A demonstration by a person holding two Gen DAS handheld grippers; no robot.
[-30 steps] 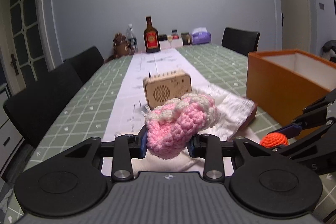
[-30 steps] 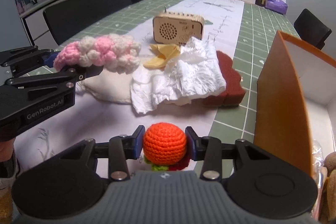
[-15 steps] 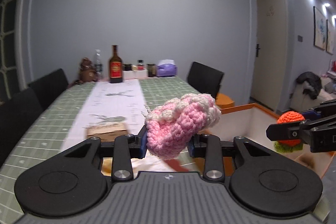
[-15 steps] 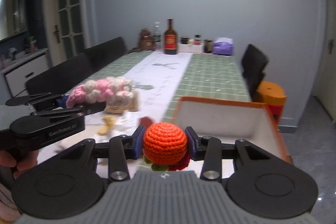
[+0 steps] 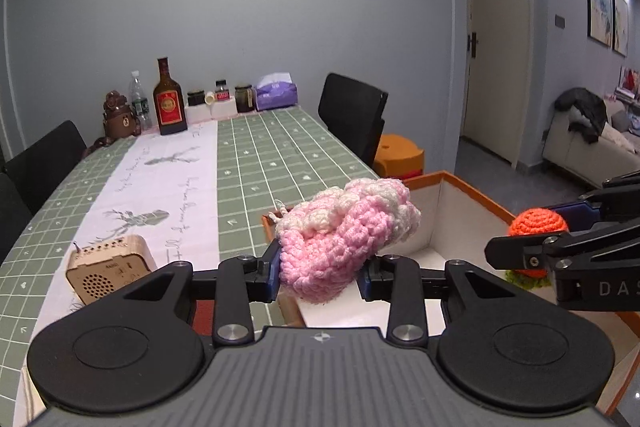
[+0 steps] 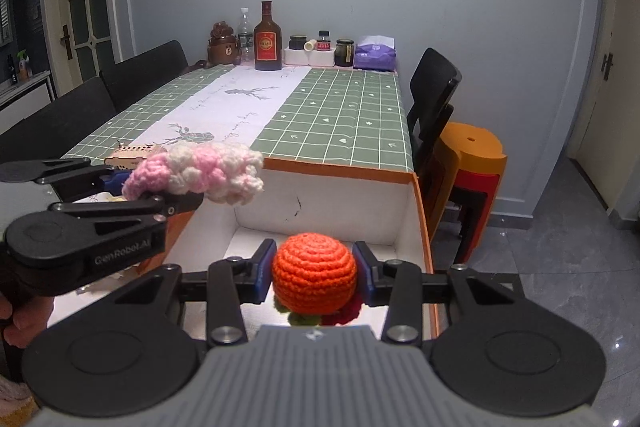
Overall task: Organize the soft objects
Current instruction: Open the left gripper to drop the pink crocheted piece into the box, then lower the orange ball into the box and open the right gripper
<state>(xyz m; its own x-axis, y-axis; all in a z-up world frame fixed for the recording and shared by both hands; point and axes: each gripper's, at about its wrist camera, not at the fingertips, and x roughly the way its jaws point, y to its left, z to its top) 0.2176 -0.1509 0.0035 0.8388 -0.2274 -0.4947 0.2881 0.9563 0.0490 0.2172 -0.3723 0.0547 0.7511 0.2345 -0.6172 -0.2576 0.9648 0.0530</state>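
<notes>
My left gripper is shut on a pink and white crochet piece, held above the near left corner of an orange box with white inside. It also shows in the right wrist view, over the box's left wall. My right gripper is shut on an orange crochet ball with green and red bits below it, held above the open box. The ball shows at the right of the left wrist view.
A small wooden radio stands on the green checked tablecloth left of the box. Bottles, jars and a purple tissue pack line the far end. Black chairs and orange stools stand beside the table.
Both grippers have moved right from the pile on the table to above the orange box, each still holding its crochet piece. They have dipped lower toward the box in the last half second.
</notes>
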